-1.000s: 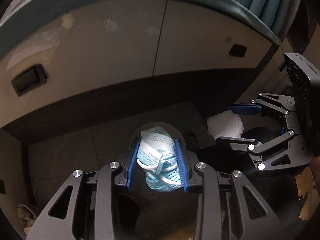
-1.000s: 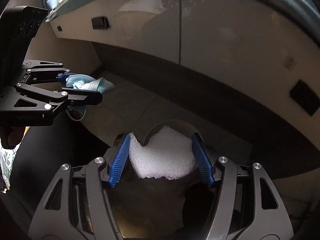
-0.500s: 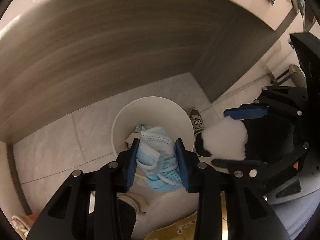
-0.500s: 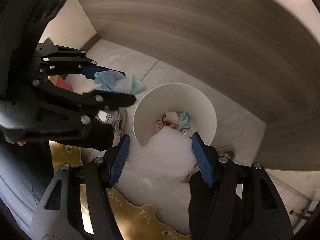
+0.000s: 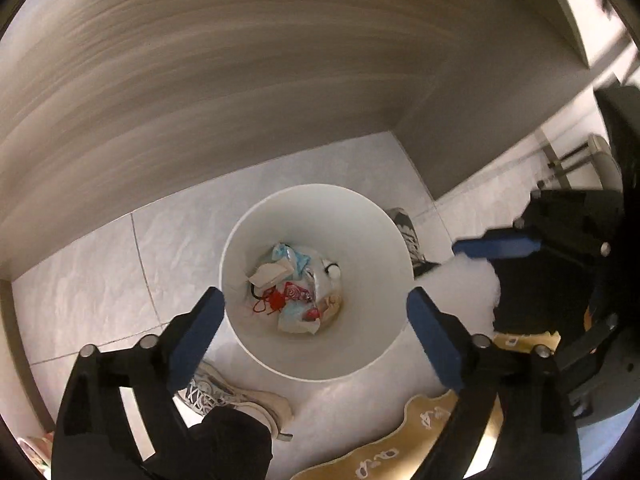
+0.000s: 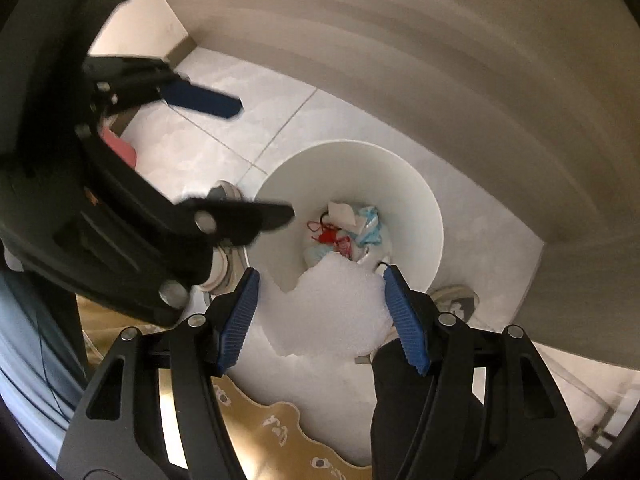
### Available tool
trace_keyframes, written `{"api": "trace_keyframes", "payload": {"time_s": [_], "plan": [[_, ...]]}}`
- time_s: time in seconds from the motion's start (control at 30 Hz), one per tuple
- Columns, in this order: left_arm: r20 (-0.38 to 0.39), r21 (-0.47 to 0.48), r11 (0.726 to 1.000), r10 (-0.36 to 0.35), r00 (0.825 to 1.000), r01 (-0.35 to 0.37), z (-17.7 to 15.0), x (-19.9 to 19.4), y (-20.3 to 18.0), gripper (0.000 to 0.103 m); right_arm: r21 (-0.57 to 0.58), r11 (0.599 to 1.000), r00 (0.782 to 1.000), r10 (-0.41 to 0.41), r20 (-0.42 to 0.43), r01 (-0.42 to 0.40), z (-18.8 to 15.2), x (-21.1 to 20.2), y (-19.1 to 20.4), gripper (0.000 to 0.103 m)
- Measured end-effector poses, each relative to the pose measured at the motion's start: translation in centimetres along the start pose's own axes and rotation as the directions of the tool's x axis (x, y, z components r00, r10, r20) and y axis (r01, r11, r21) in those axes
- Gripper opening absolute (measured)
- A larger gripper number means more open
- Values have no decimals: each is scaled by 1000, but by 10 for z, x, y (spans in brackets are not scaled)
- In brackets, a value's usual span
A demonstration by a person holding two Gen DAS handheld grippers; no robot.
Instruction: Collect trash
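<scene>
Pale floor tiles (image 5: 100, 280) run beneath a wood-grain cabinet front, and a round white waste bin (image 5: 360, 216) stands on them, open-topped.

Left tongs (image 5: 312, 312): released. The jaws have just been opening and nothing lies between them; they straddle the bin mouth from directly above. A crumpled blue face mask (image 5: 288, 256) lies at the bin bottom among paper scraps and a red string.

Right tongs (image 6: 320, 304): clenched on a white foam piece (image 6: 332, 308), both blue pads pressing its sides. The foam's long axis runs across the jaws, from 9 to 3 o'clock.

Governing relation: in the right wrist view the bin opening lies at 12 o'clock from the foam, whose top edge overlaps the near rim. Judgement: the foam is the next item due, and it wants a short carry toward 12 o'clock before release, or it may catch the rim.

Writing: a tan mat (image 6: 280, 440) at 6 o'clock bears pale characters, illegible. A grey sneaker (image 5: 224, 396) carries a side mark, unreadable.
</scene>
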State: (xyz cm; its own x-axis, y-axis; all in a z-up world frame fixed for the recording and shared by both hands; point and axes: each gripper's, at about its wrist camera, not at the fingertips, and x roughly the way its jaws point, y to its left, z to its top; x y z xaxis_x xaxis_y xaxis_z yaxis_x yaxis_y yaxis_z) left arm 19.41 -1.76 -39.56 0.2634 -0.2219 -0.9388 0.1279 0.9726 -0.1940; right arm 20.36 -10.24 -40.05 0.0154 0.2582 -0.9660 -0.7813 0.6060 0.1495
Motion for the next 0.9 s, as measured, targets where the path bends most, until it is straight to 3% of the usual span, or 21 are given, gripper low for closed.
{"api": "trace_keyframes", "payload": {"time_s": [0.2, 0.27, 0.33, 0.4, 0.63, 0.9], "plan": [[0, -46, 999, 22, 1000, -22, 0, 2, 11, 97, 4, 1000, 998, -10, -64, 10, 5, 20, -2, 68], [4, -59, 997, 40, 999, -39, -1, -2, 12, 97, -12, 999, 997, -31, -75, 31, 7, 26, 2, 74], [9, -85, 995, 50, 999, -49, -1, -5, 22, 97, -25, 999, 996, -42, -77, 40, 11, 30, 7, 90], [17, -122, 991, 53, 998, -50, -1, -10, 31, 97, -27, 999, 996, -42, -77, 40, 12, 31, 11, 98], [83, -160, 983, 103, 991, -89, -11, -40, 37, 97, 17, 996, 996, -84, -32, 84, 5, 6, 9, 98], [171, -116, 989, 113, 979, -93, -35, -83, 18, 97, 63, 993, 988, -107, 113, 100, -7, -37, 14, 98]]}}
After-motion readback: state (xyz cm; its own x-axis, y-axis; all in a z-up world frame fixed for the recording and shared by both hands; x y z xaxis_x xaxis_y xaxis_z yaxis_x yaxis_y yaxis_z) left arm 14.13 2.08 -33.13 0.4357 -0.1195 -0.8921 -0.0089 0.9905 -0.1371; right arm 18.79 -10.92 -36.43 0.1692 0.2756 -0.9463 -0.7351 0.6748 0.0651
